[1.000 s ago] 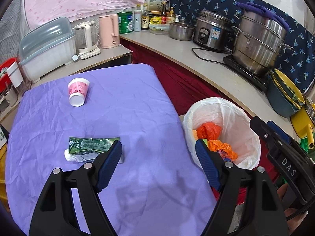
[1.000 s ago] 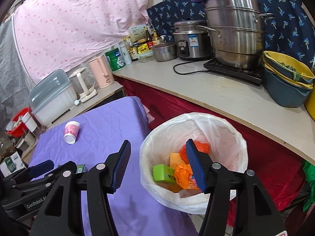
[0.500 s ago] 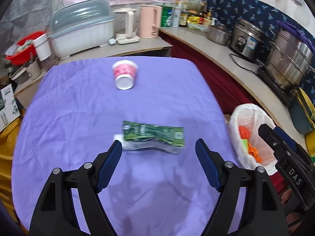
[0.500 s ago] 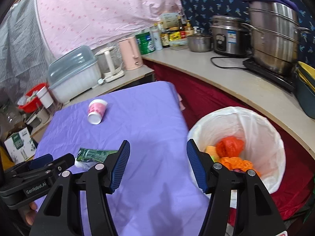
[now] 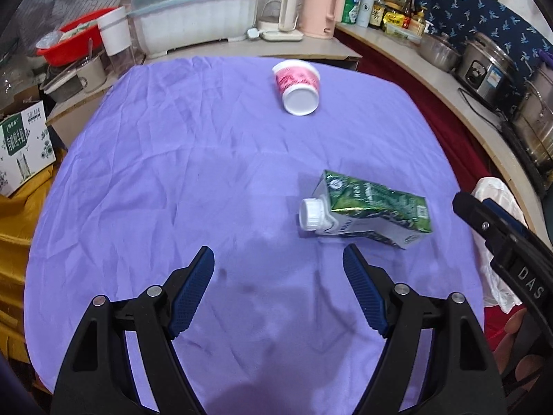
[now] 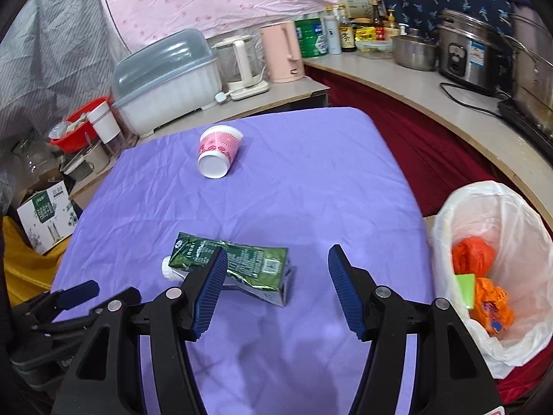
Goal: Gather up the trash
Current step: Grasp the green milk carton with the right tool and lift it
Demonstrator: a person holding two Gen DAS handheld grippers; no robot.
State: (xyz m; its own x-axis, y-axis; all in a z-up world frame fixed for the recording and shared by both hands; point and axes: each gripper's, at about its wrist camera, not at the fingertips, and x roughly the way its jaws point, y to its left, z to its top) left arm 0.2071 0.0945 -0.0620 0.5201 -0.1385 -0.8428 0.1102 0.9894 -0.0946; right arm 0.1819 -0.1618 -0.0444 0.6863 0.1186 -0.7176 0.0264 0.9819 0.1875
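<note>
Both grippers swung off the bin (image 6: 497,207) toward the crushed carton (image 6: 238,266); left gripper (image 5: 278,287) and right gripper (image 6: 276,287) are spread, empty. Squashed foil could slip sideways.

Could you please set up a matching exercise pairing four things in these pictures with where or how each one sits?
Things:
1. pink paper cup
2. green carton
3. orange bags
4. pink kettle

States:
A. standing upright on the counter
B. inside the white-lined bin
C. lying crumpled, white cap on
D. on its side at the far end of the purple cloth

Pairs: 1-D, 2-C, 3-B, 4-A
</note>
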